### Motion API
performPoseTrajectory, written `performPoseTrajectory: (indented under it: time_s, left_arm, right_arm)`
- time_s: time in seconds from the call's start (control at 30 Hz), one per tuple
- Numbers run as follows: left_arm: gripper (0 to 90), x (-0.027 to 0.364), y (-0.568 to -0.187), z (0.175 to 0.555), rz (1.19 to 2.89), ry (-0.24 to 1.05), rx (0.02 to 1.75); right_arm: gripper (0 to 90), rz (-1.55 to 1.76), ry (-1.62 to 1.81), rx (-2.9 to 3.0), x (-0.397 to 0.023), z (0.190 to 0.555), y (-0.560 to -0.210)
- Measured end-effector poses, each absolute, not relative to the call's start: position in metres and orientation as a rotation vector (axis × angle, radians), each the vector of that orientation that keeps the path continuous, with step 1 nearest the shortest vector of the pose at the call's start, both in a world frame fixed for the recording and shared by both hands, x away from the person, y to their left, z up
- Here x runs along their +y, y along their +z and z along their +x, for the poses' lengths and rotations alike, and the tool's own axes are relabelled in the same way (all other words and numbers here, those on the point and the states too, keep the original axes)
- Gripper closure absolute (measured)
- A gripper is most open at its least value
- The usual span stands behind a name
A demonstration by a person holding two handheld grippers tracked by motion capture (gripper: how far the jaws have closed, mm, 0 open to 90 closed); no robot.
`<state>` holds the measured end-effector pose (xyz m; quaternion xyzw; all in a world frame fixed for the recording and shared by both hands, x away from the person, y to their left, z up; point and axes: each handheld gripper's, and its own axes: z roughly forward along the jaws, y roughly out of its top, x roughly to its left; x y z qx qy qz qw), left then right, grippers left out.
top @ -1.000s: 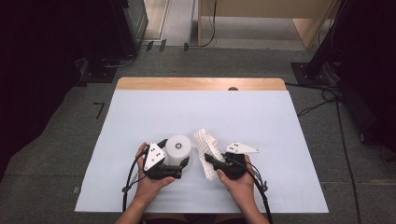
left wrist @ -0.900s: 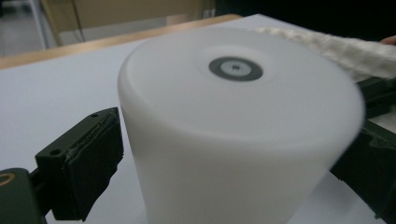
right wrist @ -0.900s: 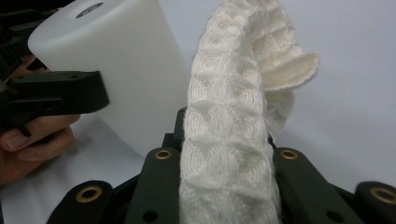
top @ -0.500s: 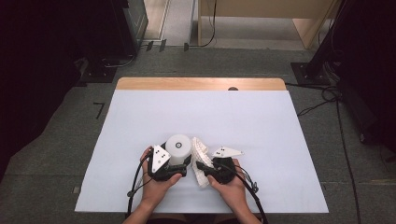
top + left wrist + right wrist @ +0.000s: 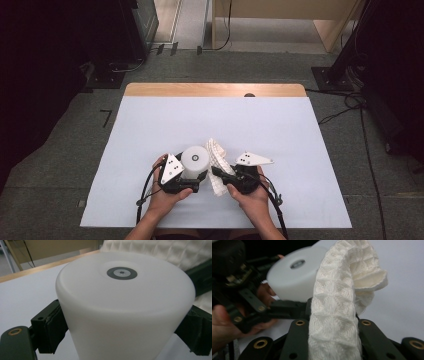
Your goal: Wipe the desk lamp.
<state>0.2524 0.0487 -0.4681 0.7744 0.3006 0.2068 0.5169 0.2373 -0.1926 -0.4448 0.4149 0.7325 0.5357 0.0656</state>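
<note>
Grippers Hold Cylinder and Cloth, Ready for Wiping

Left gripper [image 5: 192, 176] has just been closing, and its jaws now stand clamped on the flanks of the white cylinder [image 5: 195, 161]; in the left gripper view the pads press on both sides of its smooth wall [image 5: 125, 315]. The cylinder stands upright on the pale table cover [image 5: 150, 125], close to the near edge and just left of centre, with a small grey ring at the middle of its top face.

At about three o'clock from the cylinder, touching or nearly touching its side, hangs the white waffle-weave cloth [image 5: 218, 165]. The right gripper [image 5: 220, 174] is clenched on a thick fold of it; in the right gripper view the cloth [image 5: 334, 315] rises between the two black jaws and arches over toward the cylinder [image 5: 294, 280].

Both hands sit at six o'clock on the table, the left hand [image 5: 167, 197] and right hand [image 5: 250, 192] almost side by side.

Judging from this, the grasping step is done: one tool steadies the cylinder while the other brings the cloth to it. The next move probably calls for drawing the cloth across the top or around the wall, with the left grip firm enough that the cylinder neither tips nor spins, and the cloth kept bunched in the jaws.
</note>
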Motion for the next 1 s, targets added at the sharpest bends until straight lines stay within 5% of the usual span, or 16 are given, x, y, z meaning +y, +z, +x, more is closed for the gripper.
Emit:
performPoseTrajectory:
  time_s: [0.3, 0.77, 1.0]
  left_arm:
    - [8.7, 0.059, -0.461, 0.257, 1.809, 0.492, 0.719]
    - [7.7, 0.057, -0.469, 0.260, 1.830, 0.443, 0.717]
    - [3.3, 0.047, -0.470, 0.244, 1.779, 0.559, 0.823]
  right_arm:
    - [73.3, 1.244, 1.710, 2.057, -0.212, 0.231, -0.415]
    - [73.3, 1.351, 1.536, 2.120, -0.211, 0.246, -0.452]
    - [73.1, 1.390, 1.499, 2.134, -0.212, 0.249, -0.464]
